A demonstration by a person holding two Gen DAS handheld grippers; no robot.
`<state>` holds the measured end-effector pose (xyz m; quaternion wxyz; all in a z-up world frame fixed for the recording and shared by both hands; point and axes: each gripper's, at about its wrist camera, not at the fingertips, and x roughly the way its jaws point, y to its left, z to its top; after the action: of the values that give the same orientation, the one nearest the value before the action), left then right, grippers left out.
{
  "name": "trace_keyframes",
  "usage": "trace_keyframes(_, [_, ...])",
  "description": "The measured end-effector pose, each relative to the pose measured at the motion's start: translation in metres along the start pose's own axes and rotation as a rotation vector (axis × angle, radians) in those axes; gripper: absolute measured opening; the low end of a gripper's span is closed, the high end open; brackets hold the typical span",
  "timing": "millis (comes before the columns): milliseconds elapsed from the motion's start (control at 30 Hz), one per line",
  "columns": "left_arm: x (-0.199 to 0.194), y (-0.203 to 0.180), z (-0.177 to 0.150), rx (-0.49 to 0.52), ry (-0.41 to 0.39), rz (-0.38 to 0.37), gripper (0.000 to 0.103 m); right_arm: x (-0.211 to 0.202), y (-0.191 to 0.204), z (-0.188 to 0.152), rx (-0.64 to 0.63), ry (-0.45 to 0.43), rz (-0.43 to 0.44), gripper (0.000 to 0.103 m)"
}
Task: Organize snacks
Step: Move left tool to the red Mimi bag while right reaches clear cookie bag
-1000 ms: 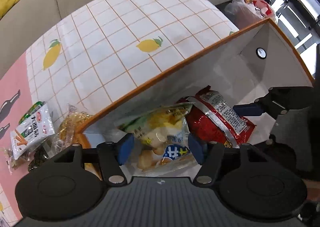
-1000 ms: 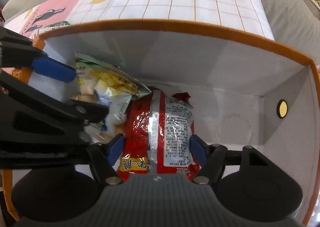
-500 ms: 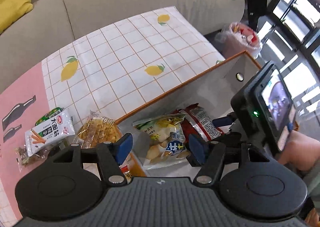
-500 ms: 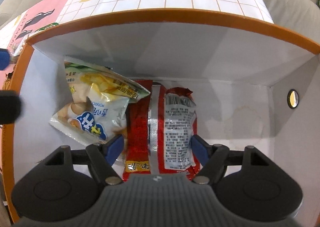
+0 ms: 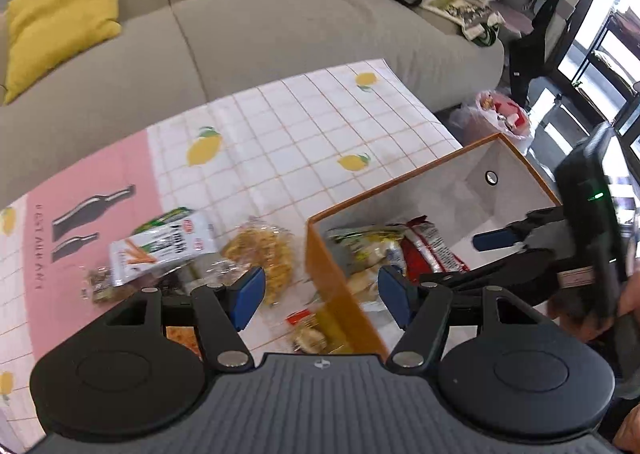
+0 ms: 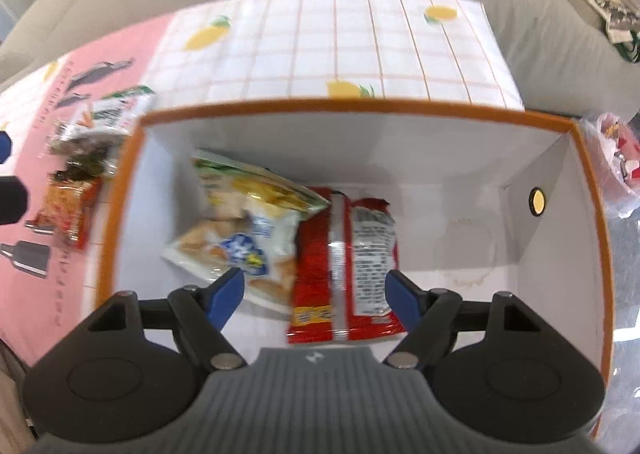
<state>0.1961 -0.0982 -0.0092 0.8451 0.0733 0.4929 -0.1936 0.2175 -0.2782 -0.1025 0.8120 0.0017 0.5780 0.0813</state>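
Two bags already lie in the box (image 6: 556, 158), and your right gripper (image 6: 316, 290), jaws just widening, holds nothing. Left gripper (image 5: 320, 292) spread and empty too: swing it over the loose snacks (image 5: 160, 242) on the cloth and drop straight onto one.

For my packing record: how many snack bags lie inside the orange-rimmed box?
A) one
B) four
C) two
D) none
C: inside the box lie a white-and-yellow chip bag and a red bag side by side, and nothing else.
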Motion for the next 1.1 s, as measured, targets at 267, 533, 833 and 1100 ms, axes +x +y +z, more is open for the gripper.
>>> trace_keyframes(267, [-0.043, 0.029, -0.041, -0.012, -0.115, 0.058, 0.077, -0.061, 0.040, -0.022, 0.039, -0.142, 0.035, 0.076])
trace_keyframes(533, [-0.061, 0.068, -0.093, -0.125, -0.172, 0.110, 0.078, -0.099, 0.094, -0.057, 0.115, -0.381, 0.101, 0.076])
trace_keyframes(833, [-0.051, 0.107, -0.141, -0.262, -0.169, 0.131, 0.078, -0.091, 0.177, -0.102, 0.032, -0.573, 0.047, 0.068])
trace_keyframes(1100, [-0.035, 0.117, -0.157, -0.276, -0.178, 0.128, 0.080, -0.040, 0.212, -0.116, -0.083, -0.513, -0.089, 0.060])
